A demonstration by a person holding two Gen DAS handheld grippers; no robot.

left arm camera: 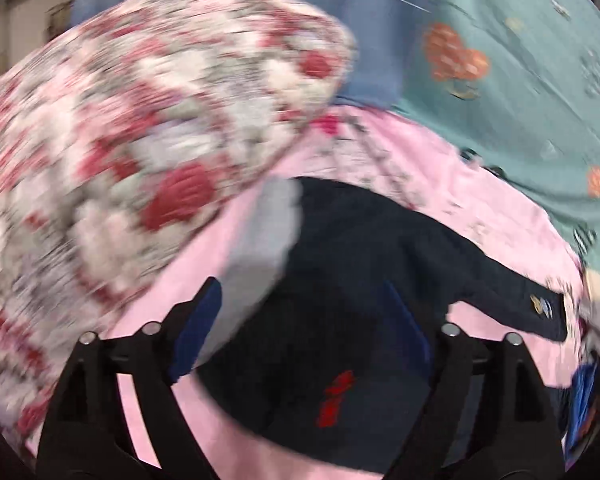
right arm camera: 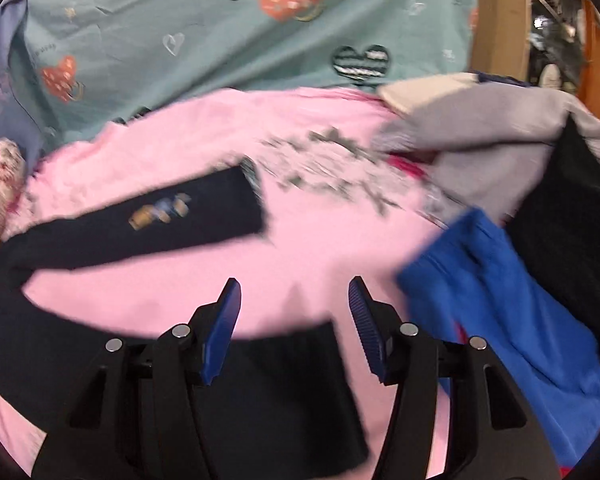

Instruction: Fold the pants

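Observation:
Dark navy pants (left arm camera: 340, 280) lie spread on a pink sheet (left arm camera: 380, 152). They carry a red mark near the waist and a small badge on one leg end (left arm camera: 540, 304). In the right wrist view the pants (right arm camera: 160, 220) form a U, one leg stretching up right with the badge, the other under my gripper. My left gripper (left arm camera: 304, 312) is open just above the waist part. My right gripper (right arm camera: 294, 300) is open above the pink sheet (right arm camera: 320, 248), between the two legs. Both views are blurred by motion.
A red and white patterned bundle (left arm camera: 140, 140) fills the left. A teal heart-print sheet (right arm camera: 220, 40) lies behind. A pile of clothes sits at the right: grey (right arm camera: 480, 140), blue (right arm camera: 500, 292) and black (right arm camera: 572, 208) pieces.

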